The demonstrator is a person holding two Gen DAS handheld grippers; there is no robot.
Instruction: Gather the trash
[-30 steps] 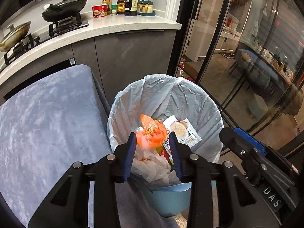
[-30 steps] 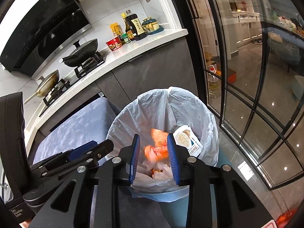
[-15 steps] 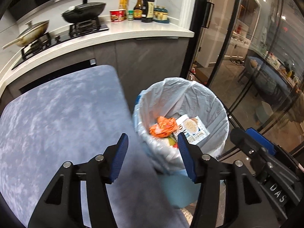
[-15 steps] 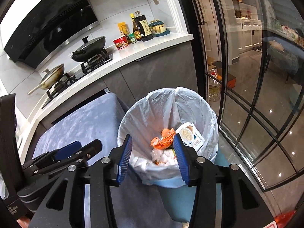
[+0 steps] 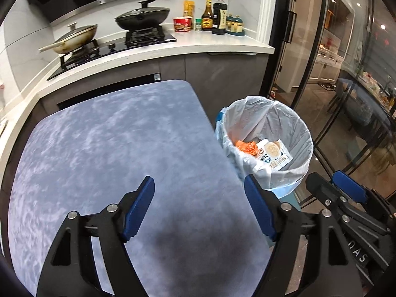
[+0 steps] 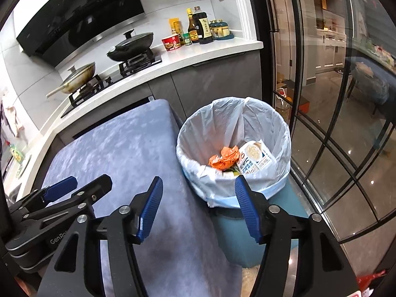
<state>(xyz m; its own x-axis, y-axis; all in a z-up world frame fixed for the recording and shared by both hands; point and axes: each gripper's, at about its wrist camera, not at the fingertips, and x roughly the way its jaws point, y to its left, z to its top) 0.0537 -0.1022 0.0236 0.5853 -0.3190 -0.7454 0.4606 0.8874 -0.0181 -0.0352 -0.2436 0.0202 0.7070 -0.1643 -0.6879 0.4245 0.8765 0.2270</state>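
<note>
Two pieces of trash, an orange wrapper [image 6: 224,159] and a white packet [image 6: 256,158], are seen lying in the lined bin [image 6: 234,123], beyond both grippers. Left gripper [image 5: 199,208] and right gripper [image 6: 198,206] are being opened, nothing held between them, above the grey-blue table [image 5: 111,148].

The left gripper [image 5: 199,191] hangs over a blue-grey cloth-covered table [image 5: 104,148], its blue-padded jaws opening with nothing between them. Just beside the table's right edge stands a trash bin [image 5: 292,133] lined with a pale plastic bag, holding an orange wrapper [image 5: 246,147] and a printed food packet [image 5: 273,153]. The right gripper [image 5: 346,193] shows at the lower right, and behind runs a kitchen counter [image 5: 217,43] with pans and bottles.
</note>
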